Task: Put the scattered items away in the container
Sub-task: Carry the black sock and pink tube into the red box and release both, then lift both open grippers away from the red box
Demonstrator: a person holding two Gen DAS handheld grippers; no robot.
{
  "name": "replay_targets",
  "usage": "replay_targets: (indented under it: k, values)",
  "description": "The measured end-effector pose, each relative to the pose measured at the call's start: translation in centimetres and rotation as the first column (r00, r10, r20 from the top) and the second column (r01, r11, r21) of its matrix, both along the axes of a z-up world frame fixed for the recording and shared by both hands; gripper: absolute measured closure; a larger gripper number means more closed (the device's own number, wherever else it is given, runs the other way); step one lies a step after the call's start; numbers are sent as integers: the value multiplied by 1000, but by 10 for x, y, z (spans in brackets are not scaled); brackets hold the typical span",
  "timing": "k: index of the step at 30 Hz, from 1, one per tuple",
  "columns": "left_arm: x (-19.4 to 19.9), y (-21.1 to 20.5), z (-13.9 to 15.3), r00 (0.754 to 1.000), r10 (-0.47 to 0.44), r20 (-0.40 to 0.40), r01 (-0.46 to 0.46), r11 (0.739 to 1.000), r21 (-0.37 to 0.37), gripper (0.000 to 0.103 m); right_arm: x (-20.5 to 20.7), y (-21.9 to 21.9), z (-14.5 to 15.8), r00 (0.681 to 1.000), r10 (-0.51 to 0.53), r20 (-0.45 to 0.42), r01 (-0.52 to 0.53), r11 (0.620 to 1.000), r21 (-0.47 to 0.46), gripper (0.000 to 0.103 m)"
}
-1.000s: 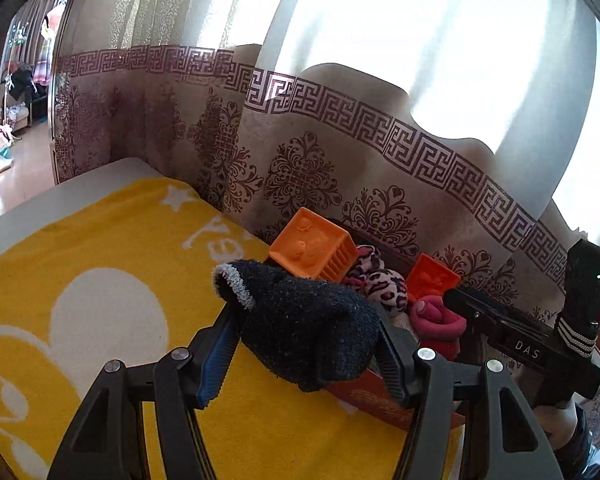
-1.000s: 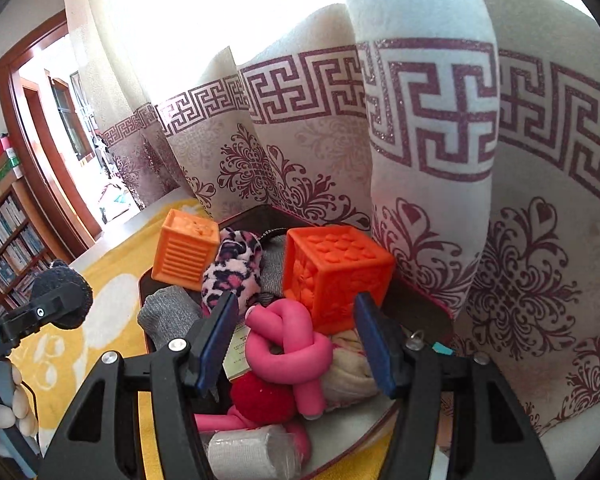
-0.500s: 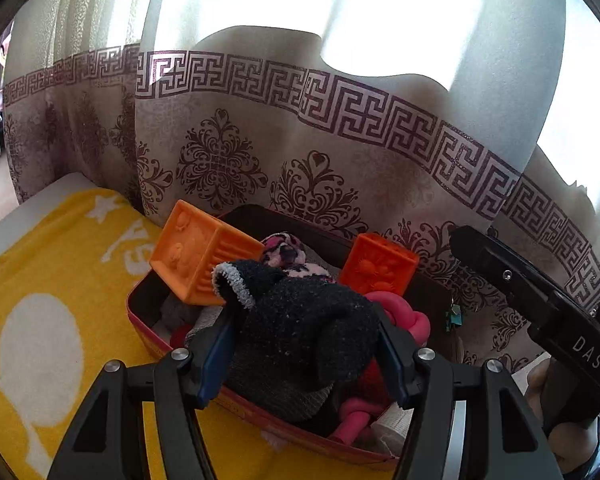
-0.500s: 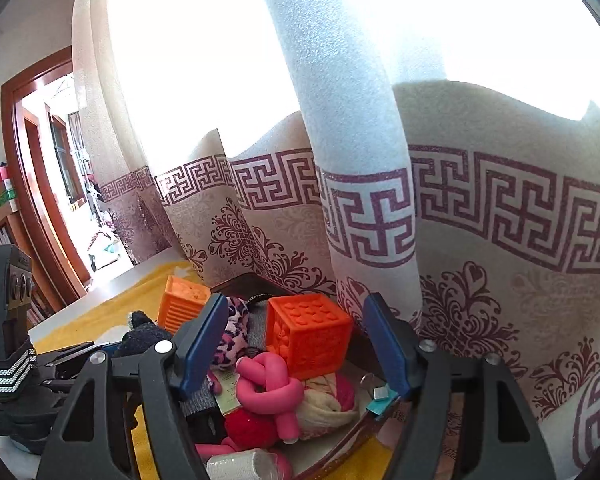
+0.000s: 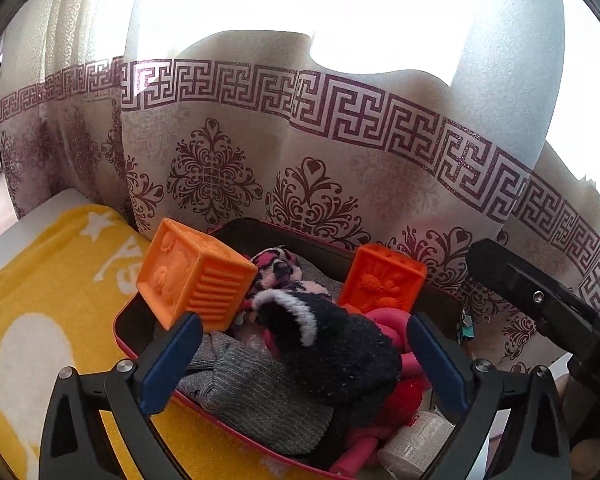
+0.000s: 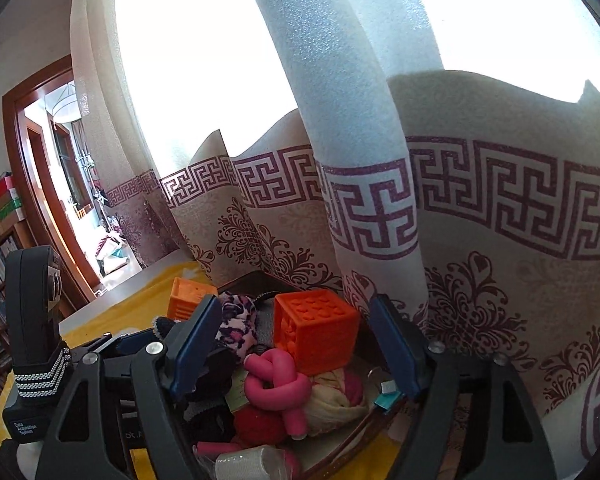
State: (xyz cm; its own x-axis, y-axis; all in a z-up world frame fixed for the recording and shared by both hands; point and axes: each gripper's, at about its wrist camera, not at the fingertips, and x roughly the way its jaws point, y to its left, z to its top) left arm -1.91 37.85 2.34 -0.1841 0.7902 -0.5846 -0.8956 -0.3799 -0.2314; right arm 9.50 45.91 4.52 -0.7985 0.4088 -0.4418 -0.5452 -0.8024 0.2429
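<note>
Since the black sock (image 5: 336,356) now lies on the heap inside the container (image 5: 124,320), we read this as a drop: our left gripper (image 5: 300,364) has just been opening, its jaws stand wide on either side of the sock, and neither blue pad touches it. We hold the gripper tilted down over the near rim so the sock lands inside, not on the yellow towel (image 5: 40,280). It rests on a grey knit piece (image 5: 252,384) and against the pink knotted tube (image 6: 278,384), its white-trimmed cuff turned up toward the orange block (image 5: 192,276).

Our right gripper (image 6: 292,352) has also just been opening; nothing sits between its jaws. It hovers over the far end of the container, framing the red-orange block (image 6: 316,332) and the knot, probably just keeping clear of the drop. The container looks packed, with blocks perched high, so the sock could slide off. We see no loose items on the towel in either view.
</note>
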Motion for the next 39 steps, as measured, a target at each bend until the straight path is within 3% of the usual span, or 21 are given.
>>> replay_targets:
  k: [9, 13, 15, 19, 21, 39]
  values:
    - [-4, -37, 10, 981, 176, -76, -179, 983, -38, 0, 2, -2, 0, 998, 34, 51, -33, 999, -34, 19]
    - [-6, -55, 17, 935, 321, -149, -337, 937, -96, 0, 4, -9, 2, 995, 67, 80, -64, 997, -38, 19]
    - [-8, -65, 19, 925, 356, -133, -370, 923, -101, 0, 6, -13, 3, 992, 82, 97, -80, 996, -30, 18]
    - [-8, -85, 20, 944, 330, -14, -331, 941, -66, 0, 13, -23, 2, 987, 101, 128, -99, 995, -20, 18]
    - [-4, -91, 20, 944, 331, 7, -329, 942, -65, 0, 17, -27, 1, 984, 105, 142, -104, 994, -16, 18]
    - [43, -93, 19, 965, 246, -94, -255, 961, -110, 0, 30, -57, -12, 962, 157, 223, -161, 987, 0, 18]
